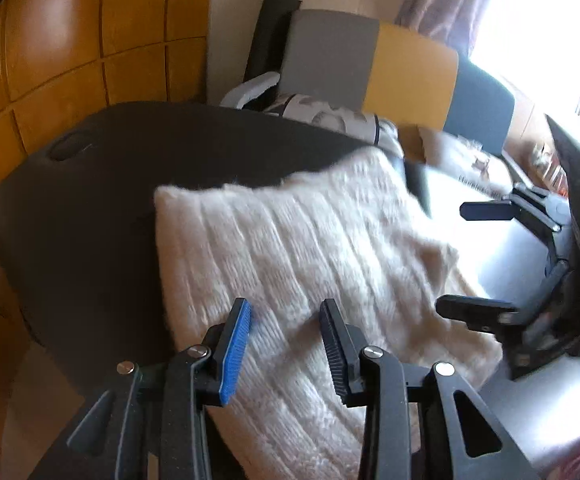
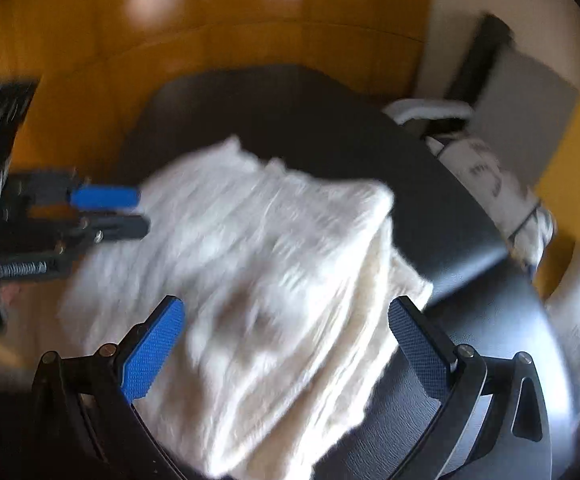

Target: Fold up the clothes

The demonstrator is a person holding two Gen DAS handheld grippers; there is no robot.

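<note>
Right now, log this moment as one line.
garment: cream knit sweater folded on black table | left gripper: open, empty | right gripper: open, empty

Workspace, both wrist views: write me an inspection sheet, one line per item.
Surface: dark rounded table, matte, bare toward its far edge.
Job's things: cream knitted garment lying folded on the table, one edge hanging over the near side.
Clutter: patterned white cloth bundle beyond the table's far edge.
Grippers: left gripper open over the knit, nothing pinched; right gripper open wide above the knit, nothing between the pads.
Cables: nothing seen.
Surroundings: wooden panelled wardrobe; grey and yellow cushions behind; bright window with a curtain. Right view is motion-blurred.
</note>
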